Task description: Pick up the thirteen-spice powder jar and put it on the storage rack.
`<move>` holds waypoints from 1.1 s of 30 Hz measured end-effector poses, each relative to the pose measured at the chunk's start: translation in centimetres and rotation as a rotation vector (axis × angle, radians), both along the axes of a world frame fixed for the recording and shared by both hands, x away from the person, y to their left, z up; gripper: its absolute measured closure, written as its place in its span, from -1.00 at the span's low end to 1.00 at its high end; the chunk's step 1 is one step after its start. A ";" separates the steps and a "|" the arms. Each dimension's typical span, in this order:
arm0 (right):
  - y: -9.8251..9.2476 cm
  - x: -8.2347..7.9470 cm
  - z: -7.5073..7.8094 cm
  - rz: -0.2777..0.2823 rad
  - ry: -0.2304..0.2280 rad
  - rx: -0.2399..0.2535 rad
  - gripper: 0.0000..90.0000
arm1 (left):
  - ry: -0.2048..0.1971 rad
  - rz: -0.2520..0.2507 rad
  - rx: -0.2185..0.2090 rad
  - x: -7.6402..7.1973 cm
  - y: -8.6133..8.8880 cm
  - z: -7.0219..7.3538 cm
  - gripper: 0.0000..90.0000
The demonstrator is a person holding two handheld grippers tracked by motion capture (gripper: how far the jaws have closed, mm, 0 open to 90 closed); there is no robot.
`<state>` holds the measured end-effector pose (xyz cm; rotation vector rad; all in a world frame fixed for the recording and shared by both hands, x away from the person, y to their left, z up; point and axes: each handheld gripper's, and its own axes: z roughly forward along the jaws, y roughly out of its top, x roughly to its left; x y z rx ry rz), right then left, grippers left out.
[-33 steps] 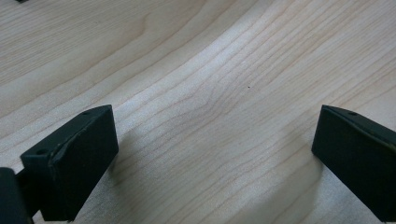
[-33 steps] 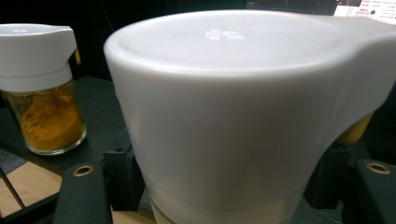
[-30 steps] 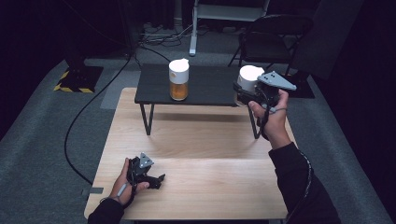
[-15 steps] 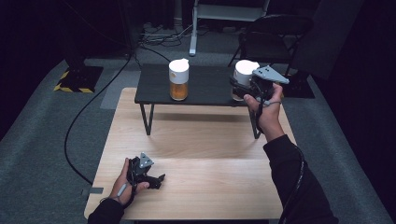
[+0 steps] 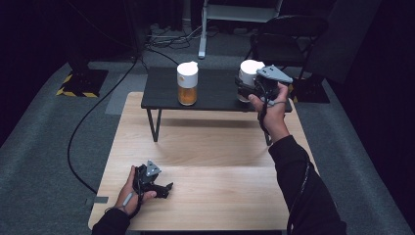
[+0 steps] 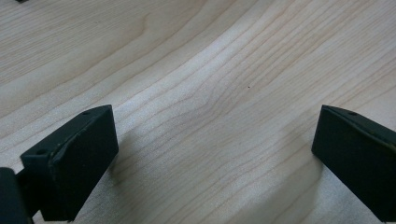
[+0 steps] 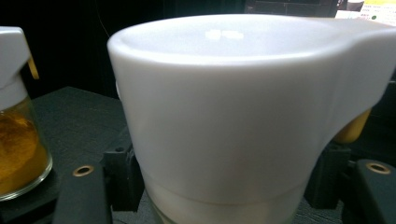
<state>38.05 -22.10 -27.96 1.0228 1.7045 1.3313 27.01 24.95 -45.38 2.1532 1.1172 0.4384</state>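
Right gripper view: the jaws are seen clamped on either side of a white-lidded jar point(image 7: 224, 121), gripped just below its lid. In the high view, the right gripper point(image 5: 250, 87) is held level over the right end of a low black table point(image 5: 161, 95), the jar point(image 5: 248, 76) at its tips. A second jar point(image 5: 187, 84), filled with orange powder, stands apart to the left. The left gripper point(image 5: 164, 188) is rested on the wooden table point(image 5: 220, 152), its jaws spread wide and empty.
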 end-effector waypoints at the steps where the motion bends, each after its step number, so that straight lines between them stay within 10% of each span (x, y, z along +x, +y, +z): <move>1: 0.0 0.1 -0.1 -0.002 0.002 -0.003 -0.33 | 0.000 0.000 0.000 0.0 0.0 0.0 -0.99; 33: -1.7 1.0 -1.7 -0.018 0.041 0.065 -0.34 | 0.000 0.000 0.001 0.0 0.0 0.0 -0.99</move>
